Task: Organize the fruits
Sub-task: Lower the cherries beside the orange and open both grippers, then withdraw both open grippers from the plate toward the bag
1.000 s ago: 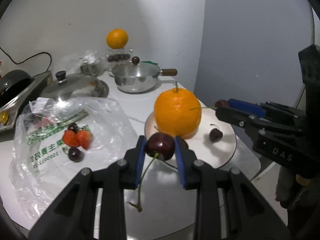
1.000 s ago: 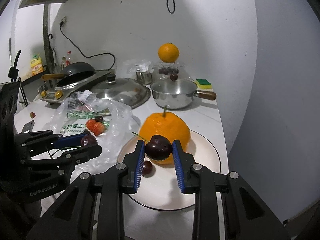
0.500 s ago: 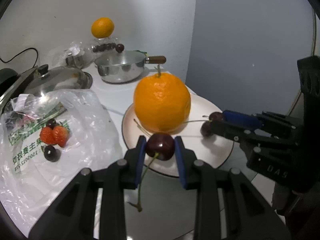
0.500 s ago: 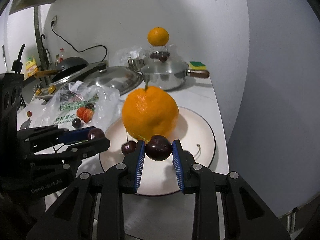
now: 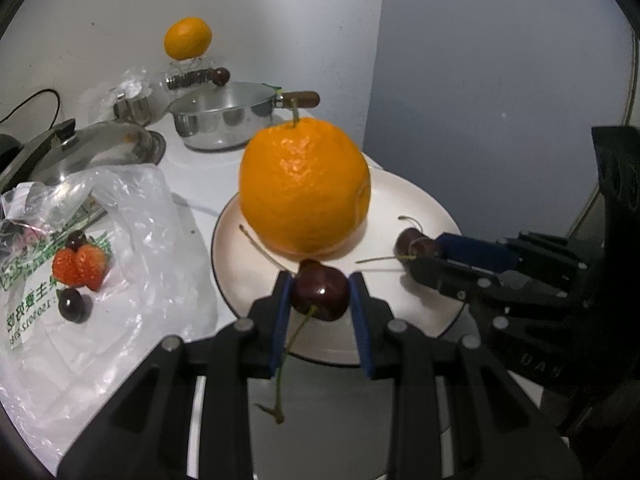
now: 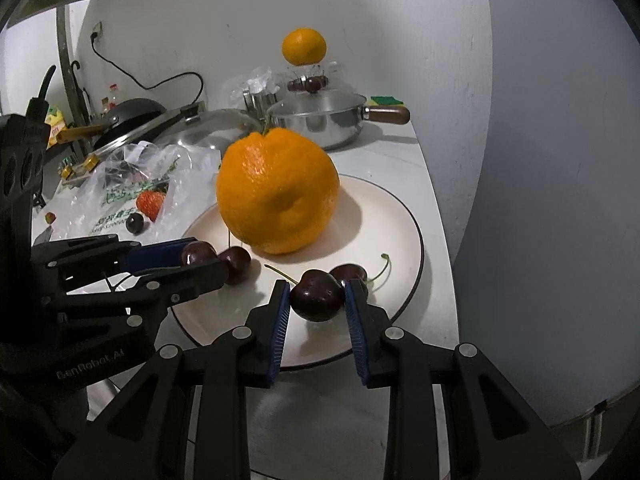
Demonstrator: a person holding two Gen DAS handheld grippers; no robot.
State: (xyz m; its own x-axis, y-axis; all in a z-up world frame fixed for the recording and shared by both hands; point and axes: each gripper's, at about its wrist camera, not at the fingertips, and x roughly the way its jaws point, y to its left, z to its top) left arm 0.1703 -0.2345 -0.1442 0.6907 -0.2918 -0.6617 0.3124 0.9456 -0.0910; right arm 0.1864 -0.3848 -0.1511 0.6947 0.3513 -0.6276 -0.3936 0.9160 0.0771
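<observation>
**Both grippers carrying cherries over the plate, release step next**

Step in hand: placing. The left gripper (image 5: pixel 320 292) is clamped on a dark cherry (image 5: pixel 319 295), its stem hanging down between the fingers toward the camera. The right gripper (image 6: pixel 316 298) is likewise clenched on its own cherry (image 6: pixel 317 297). Both held cherries sit over the near part of the white plate (image 6: pixel 400 216); whether either touches the plate surface, cannot tell.

Ahead of both sets of jaws: a big orange (image 5: pixel 304 188) sitting mid-plate, just beyond each held cherry. In the left view the cherry looks almost against the orange's base. Two loose cherries lie on the plate already: one (image 6: pixel 236 262) just past the left gripper's tips, one (image 6: pixel 352 274) directly behind the right jaws, touching or nearly touching the held fruit.

Next move, by my judgement: lower a little if needed, open the jaws, back out toward the near rim. Release gently, as cherries roll.

Room: tight forward because of the orange. The right gripper has bare plate to its right, but the rim and the counter edge (image 6: pixel 436 208) come up soon on that side, so there is roll-off risk. To the left of the left jaws lies a plastic bag (image 5: pixel 132 216) with strawberries (image 5: pixel 80 266) and another cherry, just beside the plate rim. The grippers approach from opposite sides and stand apart, with bare plate between them.
</observation>
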